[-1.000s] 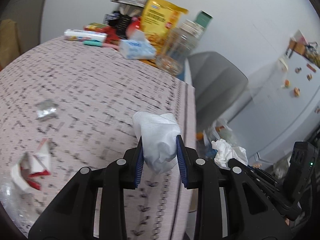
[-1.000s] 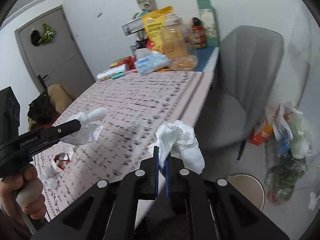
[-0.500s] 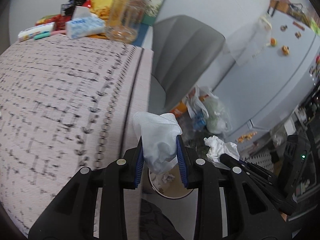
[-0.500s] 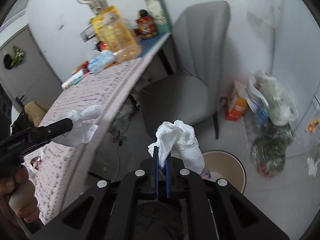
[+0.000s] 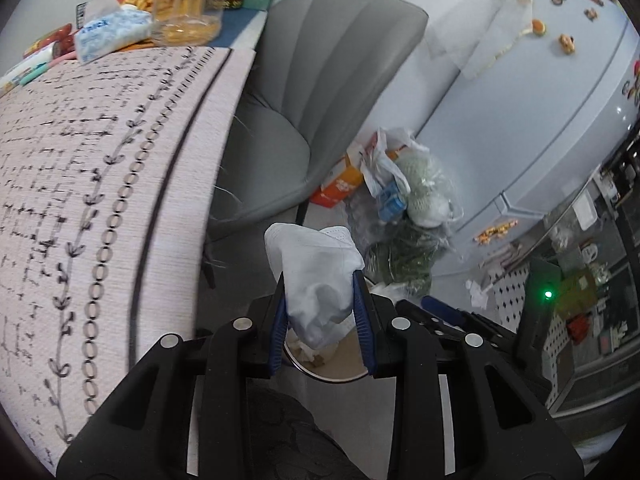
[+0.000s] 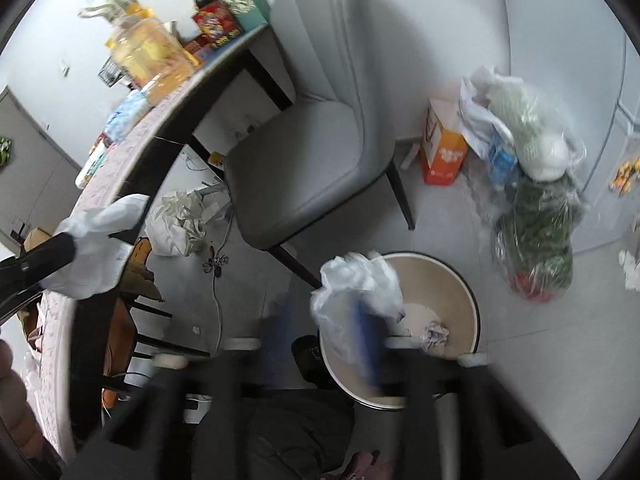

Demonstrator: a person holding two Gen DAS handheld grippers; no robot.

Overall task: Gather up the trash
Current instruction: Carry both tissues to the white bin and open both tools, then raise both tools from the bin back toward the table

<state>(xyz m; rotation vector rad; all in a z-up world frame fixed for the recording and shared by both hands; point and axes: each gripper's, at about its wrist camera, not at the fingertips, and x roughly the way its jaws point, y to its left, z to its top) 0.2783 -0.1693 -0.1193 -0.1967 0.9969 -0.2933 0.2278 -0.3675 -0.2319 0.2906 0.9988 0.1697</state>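
Observation:
My left gripper (image 5: 319, 280) is shut on a crumpled white tissue (image 5: 316, 272), just past the table edge and above the round beige bin (image 5: 320, 376). The same left gripper (image 6: 40, 264) and its tissue (image 6: 96, 248) appear at the left of the right wrist view. My right gripper (image 6: 324, 332) is blurred and its jaws are opening, with the blue pads well apart. A second white tissue (image 6: 356, 284) hangs loose by the right pad over the left rim of the bin (image 6: 440, 258). A crumpled paper ball (image 6: 434, 334) lies inside the bin.
A grey chair (image 6: 304, 160) stands beside the bin, by the table with its patterned cloth (image 5: 80, 200). Plastic bags (image 6: 536, 216) and an orange carton (image 6: 442, 152) lie on the floor by a pale fridge (image 5: 540, 100). A white crumpled bag (image 6: 180, 220) sits under the table.
Both grippers swung off the table and dropped over the bin. The right jaws, shut on their tissue before, have parted. The left grip is unchanged.

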